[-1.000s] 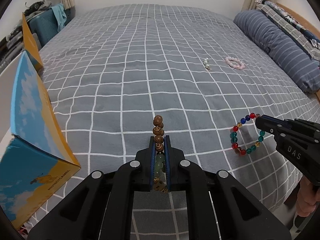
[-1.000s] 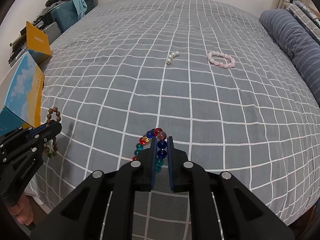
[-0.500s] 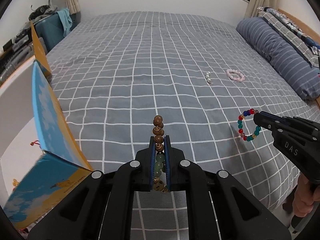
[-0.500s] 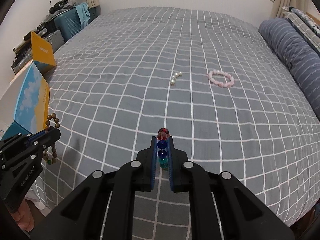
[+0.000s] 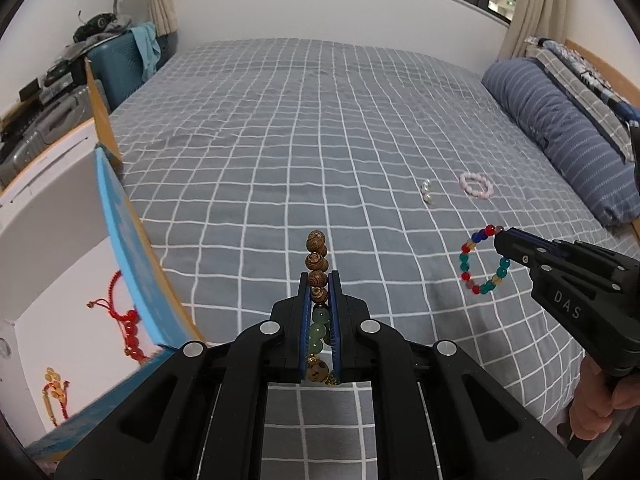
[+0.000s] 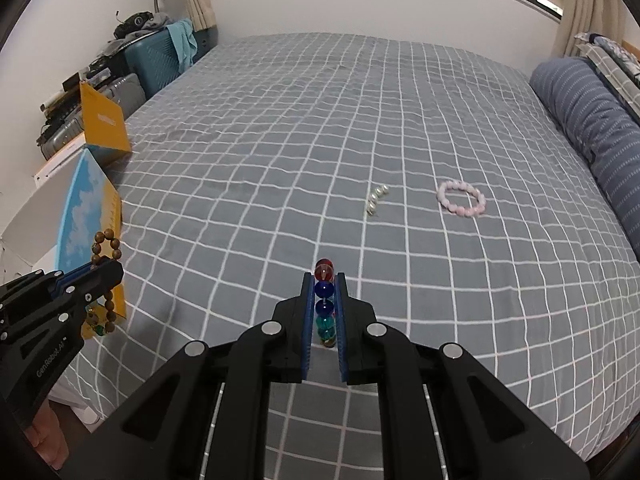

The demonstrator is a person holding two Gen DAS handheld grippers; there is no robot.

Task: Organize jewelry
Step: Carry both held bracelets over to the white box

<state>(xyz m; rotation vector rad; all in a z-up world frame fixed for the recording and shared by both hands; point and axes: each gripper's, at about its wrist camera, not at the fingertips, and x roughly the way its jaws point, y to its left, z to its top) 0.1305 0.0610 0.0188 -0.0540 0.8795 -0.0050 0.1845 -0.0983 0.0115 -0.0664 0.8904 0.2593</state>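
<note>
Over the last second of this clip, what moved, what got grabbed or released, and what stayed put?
Both grippers rose off the bed with their loads. The left gripper stays shut on the wooden bead bracelet, the right gripper on the multicoloured bead bracelet, which now hangs clear of the bedspread. Nothing was released. The pearl piece and pink bracelet lie unmoved; the box too.

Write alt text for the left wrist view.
The left claw is shut on a wooden bead bracelet above a grey checked bed. At right, the right claw holds a multicoloured bead bracelet; an open box stands left.
</note>
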